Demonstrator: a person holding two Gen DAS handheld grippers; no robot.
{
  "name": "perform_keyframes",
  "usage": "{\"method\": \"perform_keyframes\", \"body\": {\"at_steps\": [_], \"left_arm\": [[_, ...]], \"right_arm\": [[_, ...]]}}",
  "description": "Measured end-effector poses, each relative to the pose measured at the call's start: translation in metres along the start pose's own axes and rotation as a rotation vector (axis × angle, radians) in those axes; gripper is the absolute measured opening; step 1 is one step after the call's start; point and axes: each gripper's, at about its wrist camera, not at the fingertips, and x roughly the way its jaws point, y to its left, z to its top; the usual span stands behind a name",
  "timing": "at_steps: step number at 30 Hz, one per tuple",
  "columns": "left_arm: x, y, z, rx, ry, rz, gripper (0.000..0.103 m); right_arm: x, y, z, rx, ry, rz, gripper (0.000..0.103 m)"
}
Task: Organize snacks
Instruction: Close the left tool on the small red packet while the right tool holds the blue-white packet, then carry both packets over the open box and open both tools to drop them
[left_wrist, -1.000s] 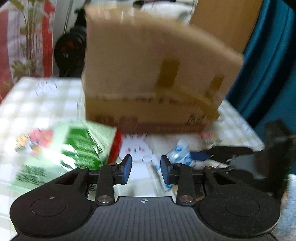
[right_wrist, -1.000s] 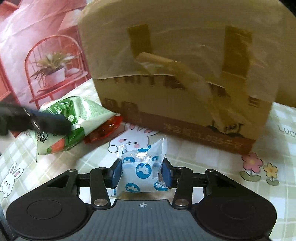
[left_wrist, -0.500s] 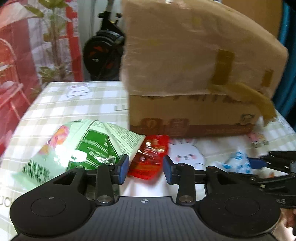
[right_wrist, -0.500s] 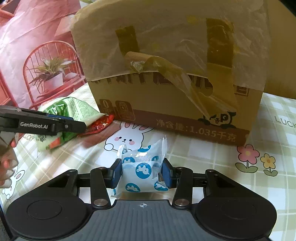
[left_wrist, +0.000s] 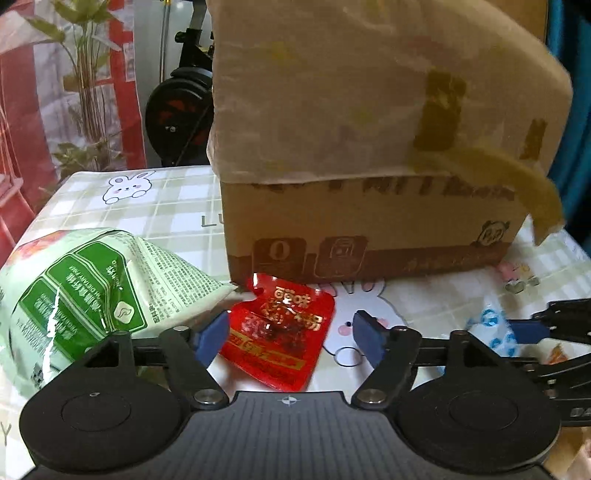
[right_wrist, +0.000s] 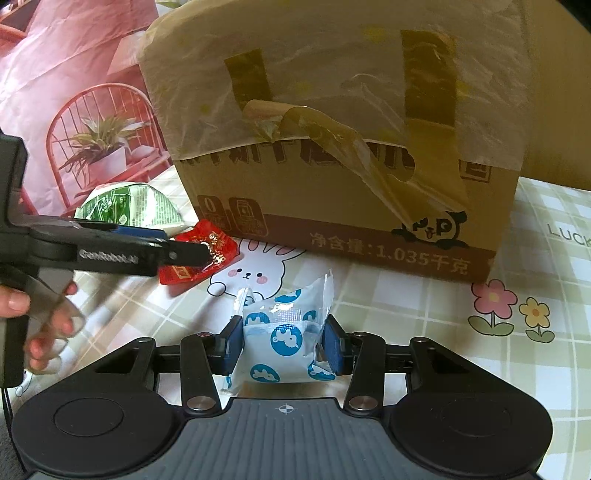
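Reaching wide open, the left gripper (left_wrist: 290, 334) must pinch the red packet (left_wrist: 280, 334); the right gripper (right_wrist: 284, 345) holds the blue-white packet (right_wrist: 284, 339)

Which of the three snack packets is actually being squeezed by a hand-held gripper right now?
The white packet with blue rabbits, pinched in the right hand-held gripper. The red packet and green bag lie loose on the table.
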Motion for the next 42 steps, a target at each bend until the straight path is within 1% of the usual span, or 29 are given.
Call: {"method": "perform_keyframes", "body": {"at_steps": [2,6,8,11,13,14,15,16,17,19,20,21,22,25,30,37,42], "left_arm": [[0.009,0.002,0.000,0.004,0.016,0.013,0.080],[0.023,0.007,-0.002,0.006,0.054,0.010,0.082],[0.025,0.008,-0.003,0.009,0.041,0.033,0.084],[0.025,0.004,-0.005,0.024,0.034,0.057,0.084],[0.026,0.003,-0.005,0.018,0.026,0.061,0.084],[0.025,0.002,-0.006,0.016,0.022,0.062,0.077],[0.024,0.001,-0.005,0.018,0.012,0.060,0.068],[0.020,-0.001,-0.006,0.027,0.000,0.052,0.045],[0.018,-0.003,-0.005,0.030,0.002,0.051,0.033],[0.012,-0.007,-0.008,0.027,0.007,0.042,0.026],[0.010,-0.008,-0.011,0.026,0.004,0.034,0.024],[0.006,-0.009,-0.015,0.024,-0.002,0.030,0.019],[0.003,-0.010,-0.020,0.015,-0.003,0.024,0.009],[-0.007,-0.012,-0.028,-0.007,-0.012,0.016,0.005],[-0.021,-0.016,-0.032,-0.005,-0.045,0.011,0.003],[-0.058,-0.020,-0.025,-0.059,-0.139,-0.018,0.003],[-0.080,-0.029,-0.019,-0.080,-0.203,-0.032,0.003]], "right_arm": [[0.000,0.000,0.000,-0.001,0.001,0.001,0.041],[0.001,0.000,0.001,-0.001,0.004,0.001,0.041],[0.000,0.000,0.001,0.001,0.004,0.001,0.041],[0.000,0.000,0.001,0.001,0.004,0.002,0.042],[0.000,-0.001,0.001,0.001,0.004,0.002,0.042],[0.000,-0.001,0.001,0.002,0.004,0.002,0.042],[0.000,0.000,0.001,0.003,0.004,0.002,0.042],[0.000,0.000,0.000,0.004,0.004,0.003,0.042],[-0.001,0.000,0.000,0.002,0.005,0.003,0.042],[-0.002,0.001,-0.002,-0.001,0.003,0.002,0.042],[-0.003,0.001,-0.002,0.001,0.003,0.003,0.042],[-0.004,0.001,-0.003,0.002,0.001,0.005,0.042],[-0.005,0.001,-0.003,0.003,0.000,0.006,0.042],[-0.009,0.000,-0.004,0.006,-0.007,0.013,0.042],[-0.016,0.000,-0.005,0.005,-0.020,0.022,0.042],[-0.032,0.005,-0.004,-0.009,-0.050,0.030,0.042],[-0.051,0.009,0.002,-0.027,-0.096,0.044,0.042]]}}
